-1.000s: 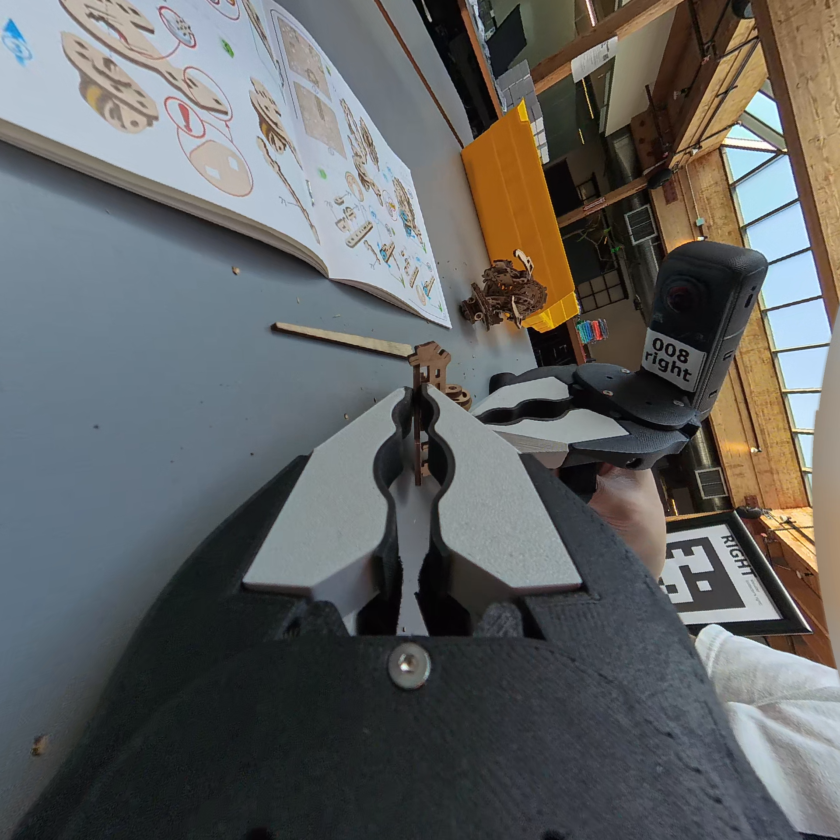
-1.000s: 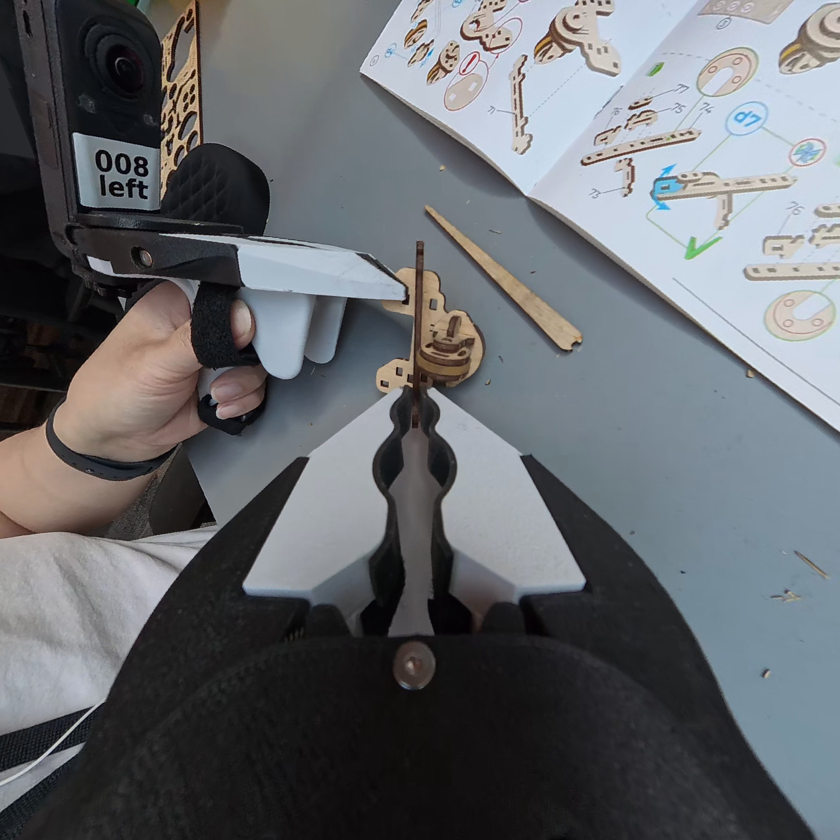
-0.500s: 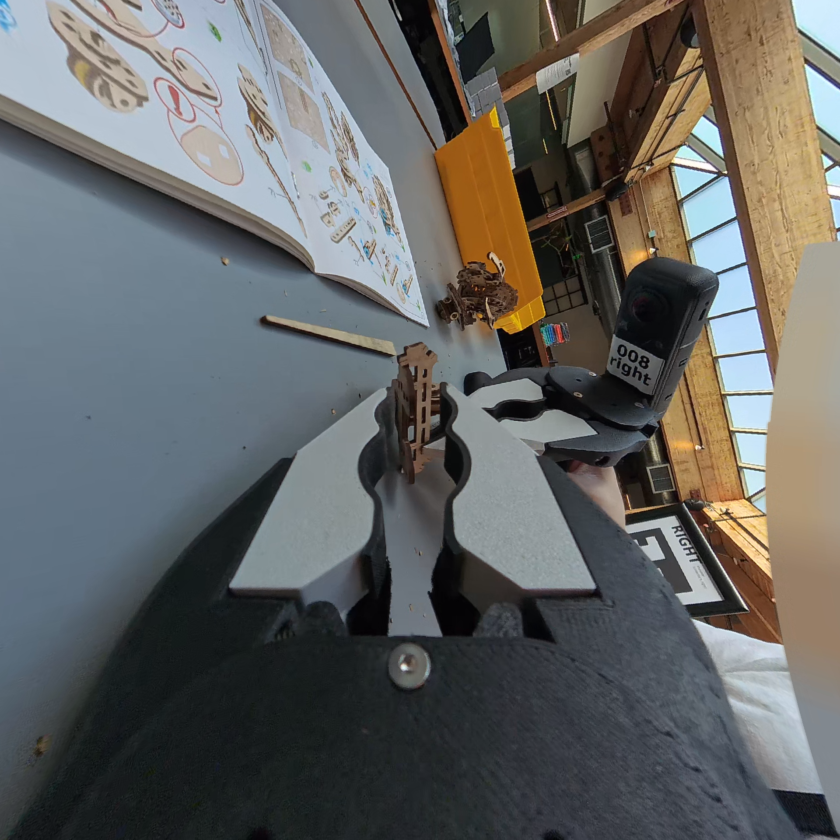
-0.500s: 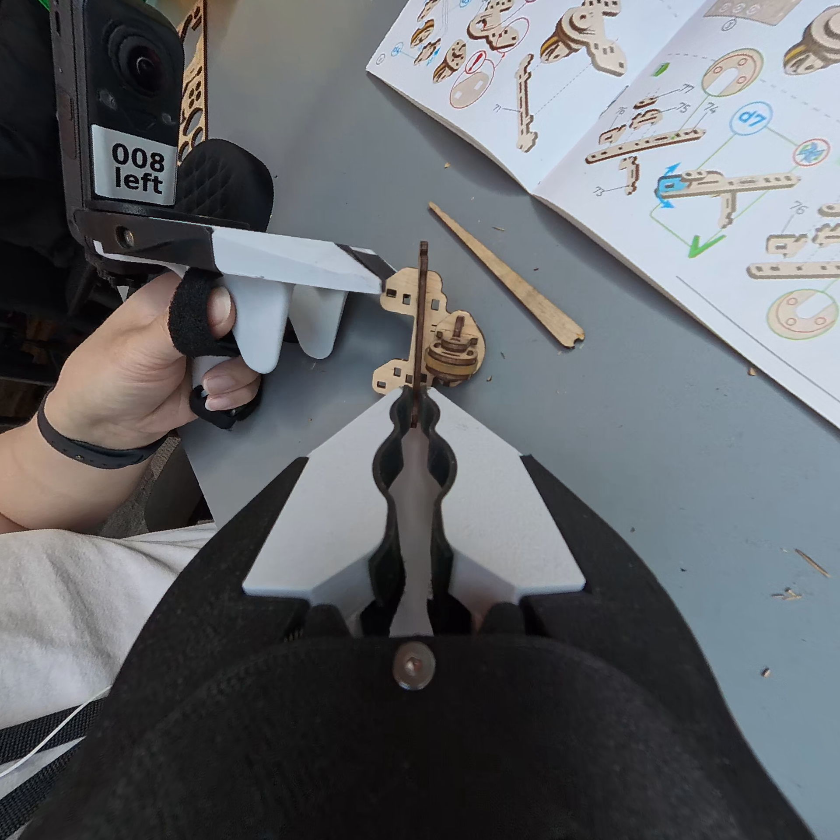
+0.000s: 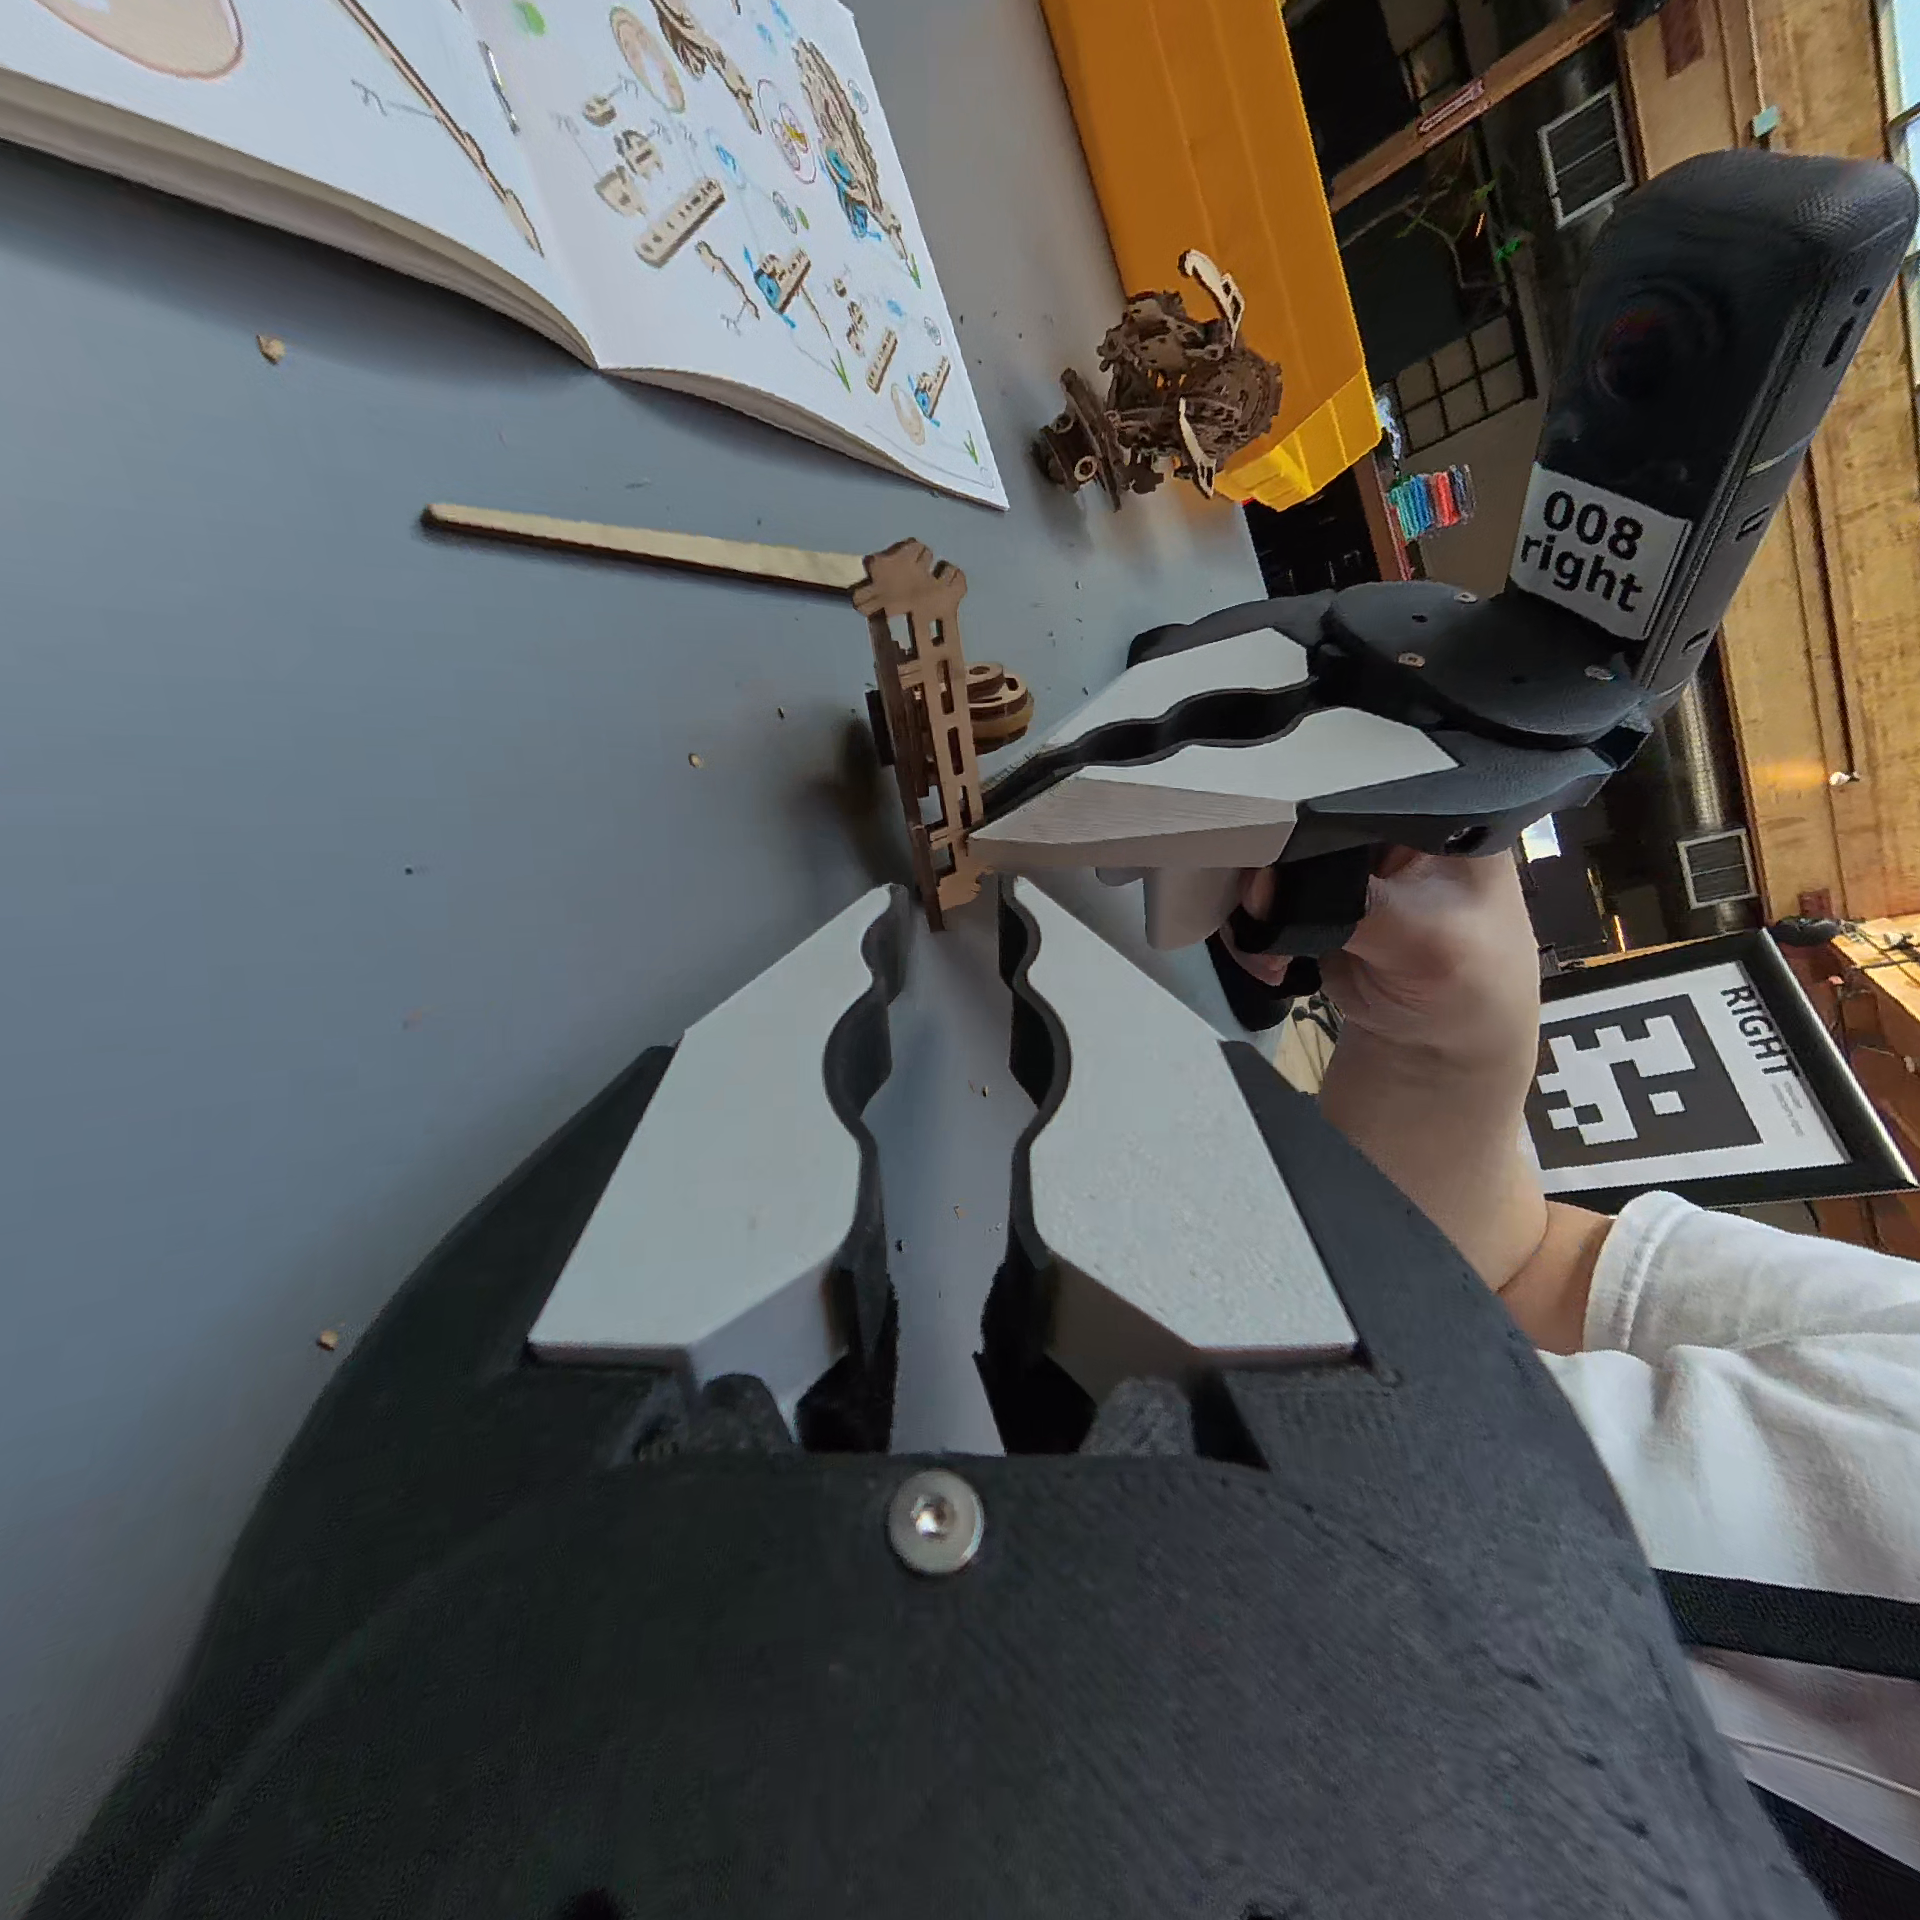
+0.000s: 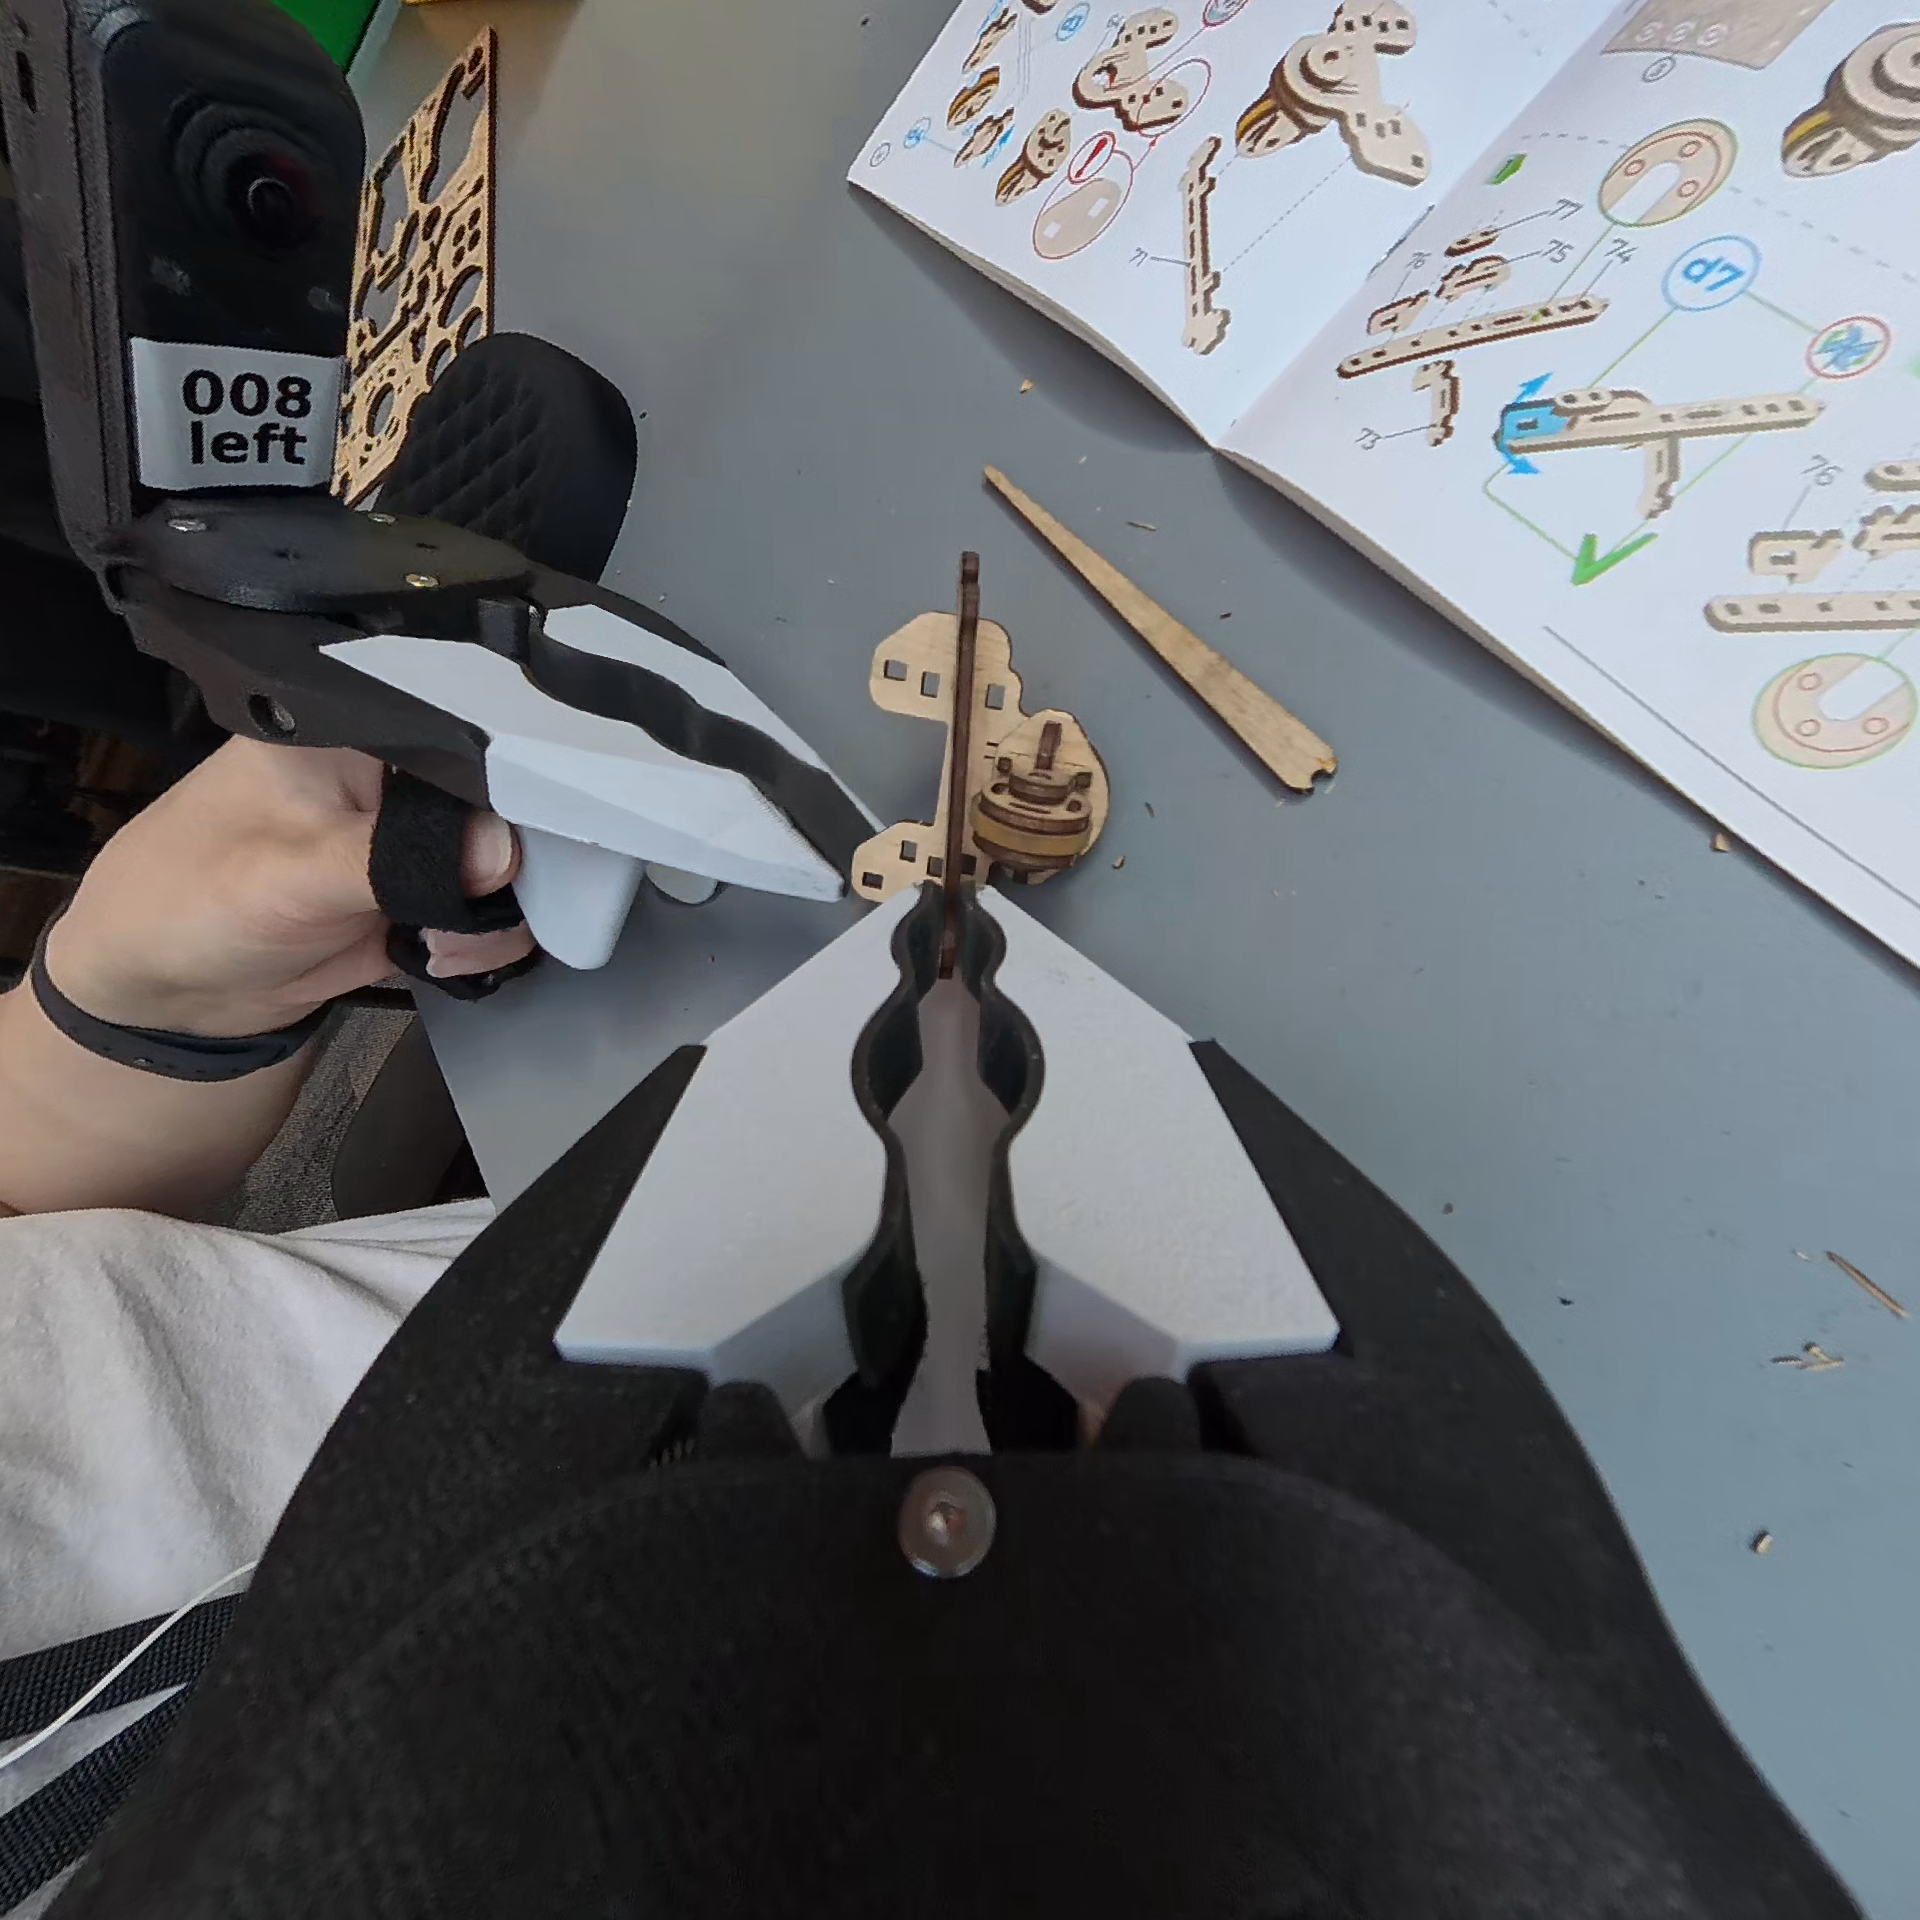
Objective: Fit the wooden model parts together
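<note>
Plywood, pale and laser-cut with square slots, forms the flat wooden model part [image 6: 961, 727], which stands on edge above the grey table [image 6: 1455, 1039] with a small stack of round wooden discs [image 6: 1039, 810] fitted on its right face. The right gripper [image 6: 948, 904] pinches the part's near lower edge between its white fingers, jaws pressed together on the thin board. The left gripper [image 5: 948, 894] sits just beside the part's near end with its jaws slightly spread, holding nothing. Beyond the part lies a long tapered wooden stick [image 6: 1164, 634], and past that an open white instruction booklet [image 6: 1507, 312]. Farther off, near a yellow bin [image 5: 1226, 208], a dark brown assembled wooden mechanism [image 5: 1164, 405] rests on the table.
</note>
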`<state>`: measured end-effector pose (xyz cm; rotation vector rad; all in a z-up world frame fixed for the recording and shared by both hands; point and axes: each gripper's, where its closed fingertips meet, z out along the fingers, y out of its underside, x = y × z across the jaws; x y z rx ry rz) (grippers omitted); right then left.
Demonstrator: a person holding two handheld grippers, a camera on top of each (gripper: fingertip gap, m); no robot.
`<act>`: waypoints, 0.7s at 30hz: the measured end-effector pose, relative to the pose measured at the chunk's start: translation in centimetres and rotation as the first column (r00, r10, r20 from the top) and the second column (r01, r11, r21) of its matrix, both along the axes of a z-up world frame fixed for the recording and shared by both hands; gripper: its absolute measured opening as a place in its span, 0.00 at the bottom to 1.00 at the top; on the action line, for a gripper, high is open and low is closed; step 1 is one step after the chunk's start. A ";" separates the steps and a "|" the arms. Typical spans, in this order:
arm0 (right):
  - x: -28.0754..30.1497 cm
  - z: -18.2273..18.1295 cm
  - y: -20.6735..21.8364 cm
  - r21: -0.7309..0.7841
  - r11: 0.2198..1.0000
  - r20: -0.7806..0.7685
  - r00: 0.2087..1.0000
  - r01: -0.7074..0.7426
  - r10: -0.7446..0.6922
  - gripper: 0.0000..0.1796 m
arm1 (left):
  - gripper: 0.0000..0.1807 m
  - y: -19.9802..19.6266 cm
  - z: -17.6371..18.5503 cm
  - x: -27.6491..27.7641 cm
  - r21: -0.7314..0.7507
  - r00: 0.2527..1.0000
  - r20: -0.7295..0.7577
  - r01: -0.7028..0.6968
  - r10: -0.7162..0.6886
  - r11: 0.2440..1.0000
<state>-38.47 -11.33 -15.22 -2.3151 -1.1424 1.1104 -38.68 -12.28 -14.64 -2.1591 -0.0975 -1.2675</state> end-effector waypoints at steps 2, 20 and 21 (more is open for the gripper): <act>0.0 0.0 0.0 -0.003 1.000 -0.002 1.000 0.000 0.000 0.01 | 0.05 0.0 -0.2 0.2 -0.007 1.000 -0.003 0.013 -0.013 1.000; 0.1 -0.2 0.0 -0.027 0.999 0.016 1.000 -0.017 0.017 0.01 | 0.01 0.1 -0.4 0.7 0.010 0.998 -0.046 0.042 -0.042 0.999; 0.2 -0.2 0.0 -0.027 0.999 0.020 1.000 -0.020 0.020 0.01 | 0.01 0.1 -0.3 0.7 0.015 0.998 -0.043 0.044 -0.043 0.999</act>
